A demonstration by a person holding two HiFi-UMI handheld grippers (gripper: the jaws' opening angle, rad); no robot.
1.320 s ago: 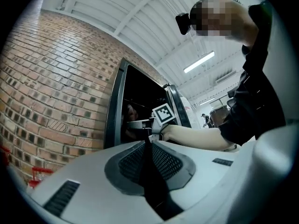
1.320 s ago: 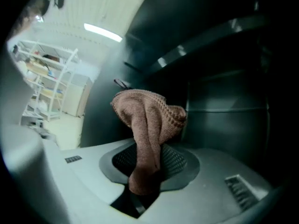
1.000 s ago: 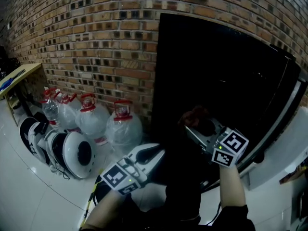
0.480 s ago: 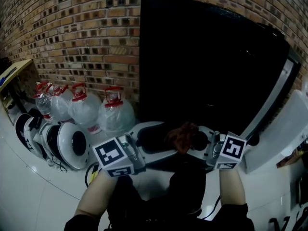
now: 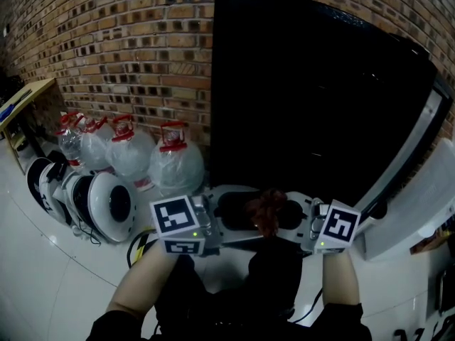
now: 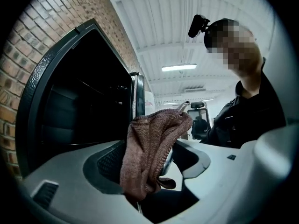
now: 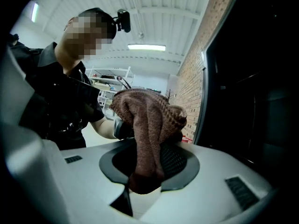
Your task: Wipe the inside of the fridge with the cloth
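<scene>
cloth [image 5: 266, 206] is hanging in front of the open fridge [image 5: 320, 91], pinched in the right tongs [image 5: 288, 215]. left tongs [image 5: 242, 215] are facing them, standing wide apart after just opening, with the cloth dangling between their jaws, ungripped.

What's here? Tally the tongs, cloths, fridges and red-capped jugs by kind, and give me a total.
Tongs: 2
Cloth: 1
Fridge: 1
Jugs: 4
Total: 8
</scene>
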